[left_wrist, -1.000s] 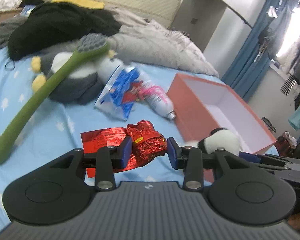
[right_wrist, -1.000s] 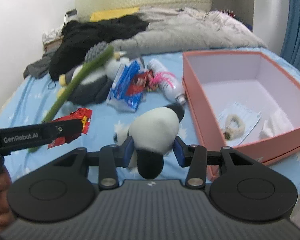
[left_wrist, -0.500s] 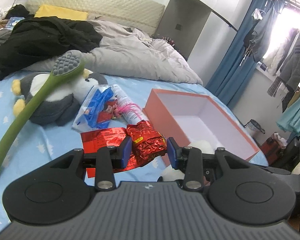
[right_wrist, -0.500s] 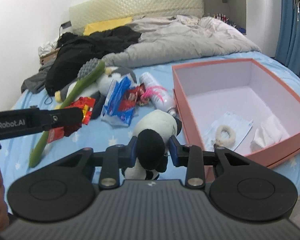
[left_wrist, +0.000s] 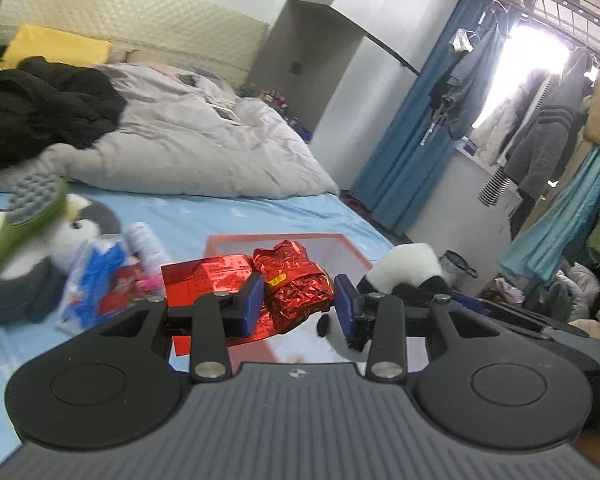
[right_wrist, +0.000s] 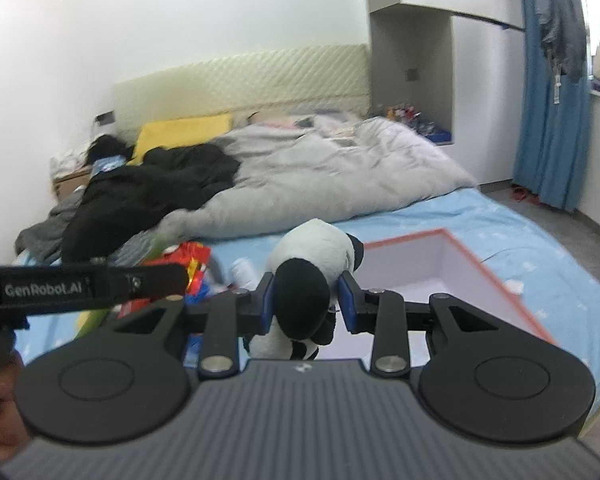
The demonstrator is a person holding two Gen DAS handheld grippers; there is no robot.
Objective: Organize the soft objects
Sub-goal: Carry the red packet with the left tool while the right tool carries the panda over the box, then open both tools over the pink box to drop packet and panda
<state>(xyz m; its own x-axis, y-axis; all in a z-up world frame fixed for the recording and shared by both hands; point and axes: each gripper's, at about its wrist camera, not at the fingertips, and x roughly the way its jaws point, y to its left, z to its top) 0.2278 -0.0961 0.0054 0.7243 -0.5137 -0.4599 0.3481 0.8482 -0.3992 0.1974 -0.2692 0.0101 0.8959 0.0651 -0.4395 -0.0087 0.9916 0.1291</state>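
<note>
Shiny red foil crinkles between the blue pads of the left tongs (left_wrist: 296, 306): they are pinching a red foil packet (left_wrist: 296, 290), with a flat red wrapper (left_wrist: 206, 280) hanging next to it. The packet is up in the air, in front of the open pink box (left_wrist: 230, 242) on the blue bed sheet (left_wrist: 228, 216). The right tongs (right_wrist: 306, 304) are pinching a panda plush toy (right_wrist: 308, 276) by a black part of it, and the white body sticks up past the pads. These tongs squeezed in a bit tighter on the toy just now. The panda is in the air too, close beside the near corner of the pink box (right_wrist: 460, 264). Still lying on the bed are a penguin plush toy (left_wrist: 76, 224), a green long-handled brush (left_wrist: 24, 216) resting on it, a blue and white bag (left_wrist: 90, 280) and a white bottle (left_wrist: 144, 242). Behind them are a gray quilt (right_wrist: 320, 172) and black clothes (right_wrist: 152, 188).
</note>
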